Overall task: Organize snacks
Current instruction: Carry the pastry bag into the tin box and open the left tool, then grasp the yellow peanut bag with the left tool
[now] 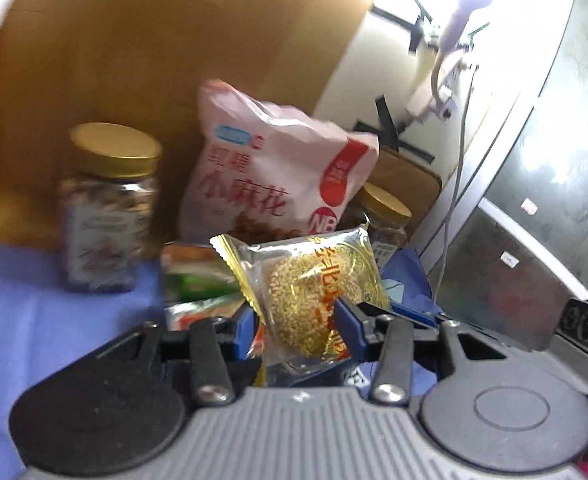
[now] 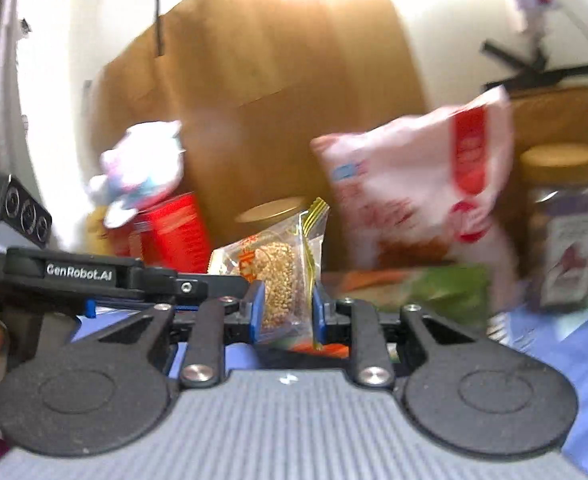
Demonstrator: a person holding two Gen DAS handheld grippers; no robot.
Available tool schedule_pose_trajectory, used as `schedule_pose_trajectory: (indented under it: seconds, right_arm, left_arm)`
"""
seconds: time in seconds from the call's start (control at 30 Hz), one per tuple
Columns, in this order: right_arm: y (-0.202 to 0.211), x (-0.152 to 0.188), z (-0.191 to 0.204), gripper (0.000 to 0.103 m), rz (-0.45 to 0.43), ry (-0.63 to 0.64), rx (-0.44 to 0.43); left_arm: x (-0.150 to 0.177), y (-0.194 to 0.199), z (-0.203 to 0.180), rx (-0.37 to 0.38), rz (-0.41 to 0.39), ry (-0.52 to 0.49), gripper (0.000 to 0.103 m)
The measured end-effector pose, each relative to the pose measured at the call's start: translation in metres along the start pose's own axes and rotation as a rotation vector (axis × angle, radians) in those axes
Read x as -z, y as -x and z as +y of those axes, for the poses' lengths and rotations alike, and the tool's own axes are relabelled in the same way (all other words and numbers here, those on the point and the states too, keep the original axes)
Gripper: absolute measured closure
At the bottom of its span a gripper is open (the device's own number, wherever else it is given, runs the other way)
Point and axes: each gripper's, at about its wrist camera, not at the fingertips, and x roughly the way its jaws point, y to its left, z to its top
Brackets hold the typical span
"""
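Note:
A clear, gold-edged sesame-ball snack packet [image 1: 306, 280] stands upright between the blue pads of my left gripper [image 1: 298, 316], which is shut on it. In the right wrist view, my right gripper [image 2: 286, 312] is shut on a sesame-ball packet [image 2: 282, 272] of the same kind. Whether it is the same packet I cannot tell. The left gripper's black body [image 2: 78, 272] reaches in from the left right up to it. Behind stand a pink-and-white snack bag [image 1: 270, 168] [image 2: 414, 192] and a gold-lidded jar [image 1: 110, 208] [image 2: 562, 228].
Green snack packets [image 1: 198, 280] [image 2: 446, 288] lie on the blue cloth [image 1: 34, 320]. A second jar [image 1: 386, 216] hides behind the bag. A red box [image 2: 170, 232] with a plush toy [image 2: 142, 168] sits at the left. A cardboard wall [image 1: 154, 40] closes the back.

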Motion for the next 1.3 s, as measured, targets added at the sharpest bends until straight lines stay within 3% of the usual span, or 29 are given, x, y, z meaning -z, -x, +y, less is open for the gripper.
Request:
schedule_pose_trajectory:
  seconds: [0.17, 0.33, 0.5, 0.67, 0.73, 0.87, 1.0, 1.03, 1.13, 1.3]
  right_arm:
    - [-0.015, 0.006, -0.032, 0.073, 0.009, 0.036, 0.144]
    - [-0.018, 0.014, -0.048, 0.053, -0.004, 0.055, 0.232]
    - [0.007, 0.009, -0.051, 0.053, -0.082, 0.025, 0.237]
    - [0.048, 0.017, -0.052, 0.053, -0.137, -0.066, 0.247]
    - [0.07, 0.032, -0.054, 0.052, -0.128, -0.12, 0.247]
    - [0.099, 0.068, -0.045, 0.051, -0.023, -0.171, 0.148]
    - [0.115, 0.096, -0.007, 0.043, 0.135, -0.046, -0.05]
    - [0.119, 0.104, 0.003, 0.036, 0.17, -0.011, -0.09]
    - [0.125, 0.122, 0.027, 0.035, 0.268, 0.071, -0.175]
    - [0.124, 0.144, 0.053, 0.035, 0.366, 0.151, -0.18]
  left_arm:
    - [-0.007, -0.065, -0.004, 0.024, 0.073, 0.019, 0.06]
    - [0.004, -0.102, -0.011, -0.045, 0.098, -0.017, 0.062]
    - [0.008, -0.093, -0.015, -0.033, 0.082, -0.035, 0.061]
    - [0.009, -0.04, -0.022, 0.018, -0.002, -0.034, 0.06]
    - [0.022, -0.021, -0.024, 0.029, 0.004, -0.031, 0.06]
    - [0.065, 0.002, -0.026, -0.012, 0.077, -0.06, 0.06]
    - [0.109, 0.015, -0.023, -0.003, 0.189, -0.058, 0.06]
    - [0.116, 0.02, -0.024, 0.003, 0.204, -0.062, 0.059]
    - [0.137, 0.034, -0.026, 0.023, 0.23, -0.079, 0.054]
    - [0.155, 0.051, -0.029, 0.062, 0.246, -0.083, 0.054]
